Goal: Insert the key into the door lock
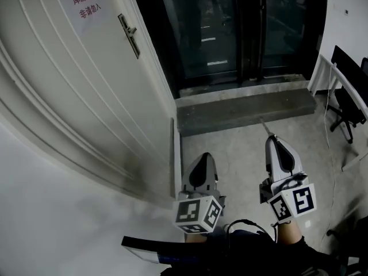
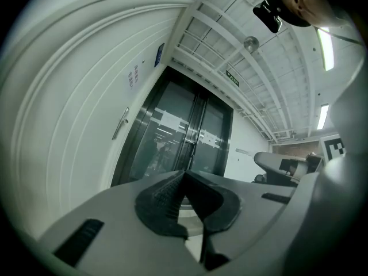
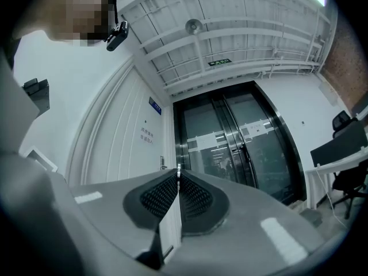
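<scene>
- Head view is looking steeply down from close beside the white door point(image 1: 80, 96).
- Both gripper views are tilting upward from low before that door, sharing it and the ceiling point(image 3: 230, 27).

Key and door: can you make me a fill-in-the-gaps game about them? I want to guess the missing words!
1. The right gripper is shut on a thin metal ___.
2. The left gripper is shut with ___ between its jaws.
3. The sign on the white door has writing in the colour ___.

Missing words: key; nothing; red.
</scene>
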